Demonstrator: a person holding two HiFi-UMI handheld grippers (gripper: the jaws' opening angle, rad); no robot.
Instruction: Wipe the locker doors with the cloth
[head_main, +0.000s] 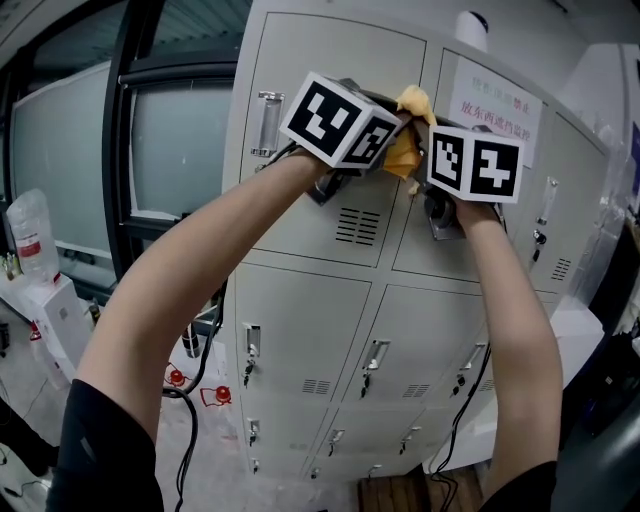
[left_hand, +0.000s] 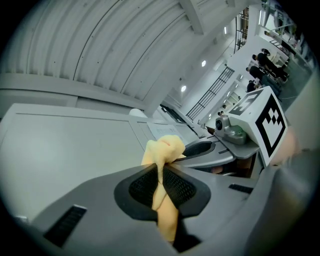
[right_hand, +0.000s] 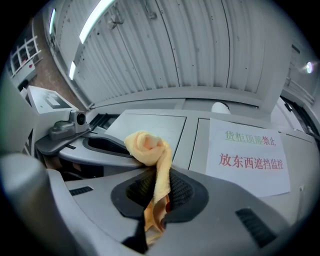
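Observation:
A yellow cloth (head_main: 404, 140) is bunched up against the upper doors of the grey locker bank (head_main: 330, 70). Both grippers clamp it from either side. My left gripper (head_main: 388, 138) is shut on the cloth (left_hand: 163, 149), which runs down between its black pads (left_hand: 145, 185). My right gripper (head_main: 424, 150) is shut on the same cloth (right_hand: 150, 146), a twisted end sticking out above its pads (right_hand: 182, 192). The two grippers sit close together, each seeing the other's jaw (left_hand: 207, 149) (right_hand: 107, 145). In the head view the marker cubes hide the fingertips.
A white paper notice (head_main: 496, 98) with red print is stuck on the upper right door (right_hand: 248, 156). A white roll (head_main: 472, 28) stands on top of the lockers. Door handles (head_main: 268, 124) and keys protrude. A window, a plastic bottle (head_main: 30, 238) and cables (head_main: 190, 400) lie left.

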